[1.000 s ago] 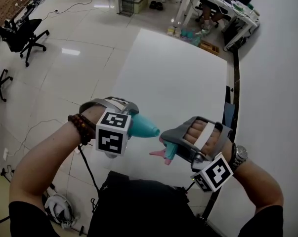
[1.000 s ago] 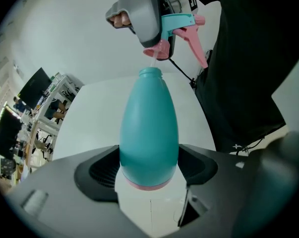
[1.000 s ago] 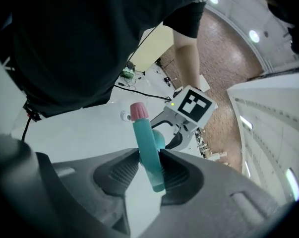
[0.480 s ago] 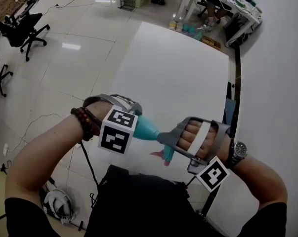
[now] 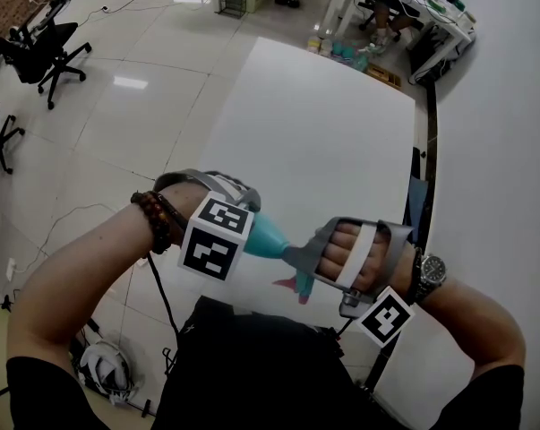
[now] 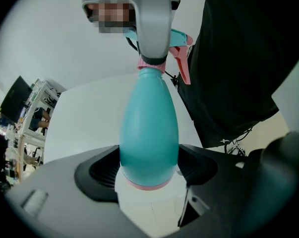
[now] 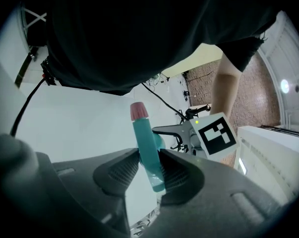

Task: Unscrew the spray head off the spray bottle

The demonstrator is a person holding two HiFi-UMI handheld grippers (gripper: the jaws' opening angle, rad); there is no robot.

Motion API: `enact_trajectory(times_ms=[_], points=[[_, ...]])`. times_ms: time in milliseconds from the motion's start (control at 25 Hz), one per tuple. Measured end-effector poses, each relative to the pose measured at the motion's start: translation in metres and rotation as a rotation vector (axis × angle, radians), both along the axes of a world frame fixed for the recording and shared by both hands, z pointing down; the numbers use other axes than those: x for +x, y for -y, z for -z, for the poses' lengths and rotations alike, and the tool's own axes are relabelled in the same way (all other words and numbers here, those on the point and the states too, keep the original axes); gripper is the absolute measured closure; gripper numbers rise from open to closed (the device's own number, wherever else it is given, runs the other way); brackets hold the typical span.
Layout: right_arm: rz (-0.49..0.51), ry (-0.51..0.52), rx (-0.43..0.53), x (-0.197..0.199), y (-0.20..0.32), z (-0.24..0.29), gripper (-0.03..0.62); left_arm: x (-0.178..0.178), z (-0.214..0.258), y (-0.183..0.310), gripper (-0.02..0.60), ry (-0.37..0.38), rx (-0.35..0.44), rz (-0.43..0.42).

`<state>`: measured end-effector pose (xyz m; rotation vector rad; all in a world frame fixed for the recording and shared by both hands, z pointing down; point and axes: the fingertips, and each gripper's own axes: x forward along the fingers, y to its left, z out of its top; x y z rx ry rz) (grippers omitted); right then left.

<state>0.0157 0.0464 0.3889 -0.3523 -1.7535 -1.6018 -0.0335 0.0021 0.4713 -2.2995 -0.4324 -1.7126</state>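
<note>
At the left of the head view, the left gripper (image 6: pixel 149 170) points steeply down, carried by a hand whose wrist wears a beaded bracelet (image 5: pixel 153 223). Its jaws stand wide and press on the broad base of the teal spray bottle (image 5: pixel 265 236), which lies roughly level in the air over the near end of the white table (image 5: pixel 323 133). The bottle's neck points to the right. There the right gripper (image 7: pixel 150 170) has its jaws partly closed, clamped on the teal spray head (image 7: pixel 145 145), whose pink trigger (image 5: pixel 287 282) hangs below. A wristwatch (image 5: pixel 431 269) sits on the right wrist.
</note>
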Motion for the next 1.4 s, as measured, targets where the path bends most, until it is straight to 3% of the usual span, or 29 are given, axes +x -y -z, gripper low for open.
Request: enact_trajectory(times_ms=[480, 720, 1080, 1400], points=[[0.020, 0.024, 0.006, -0.002, -0.005, 0.002, 0.471, 0.001, 0.005, -0.009, 0.193, -0.033, -0.042, 0.003], [-0.025, 0.071, -0.056, -0.001, -0.001, 0.010, 0.471, 0.005, 0.009, -0.006, 0.195, -0.071, -0.032, 0.024], [-0.272, 0.152, -0.265, 0.001, 0.026, 0.017, 0.471, 0.008, 0.014, 0.012, 0.196, -0.151, 0.011, 0.126], [-0.558, 0.256, -0.556, 0.001, 0.049, 0.020, 0.471, 0.012, 0.016, 0.033, 0.196, -0.195, 0.098, 0.213]])
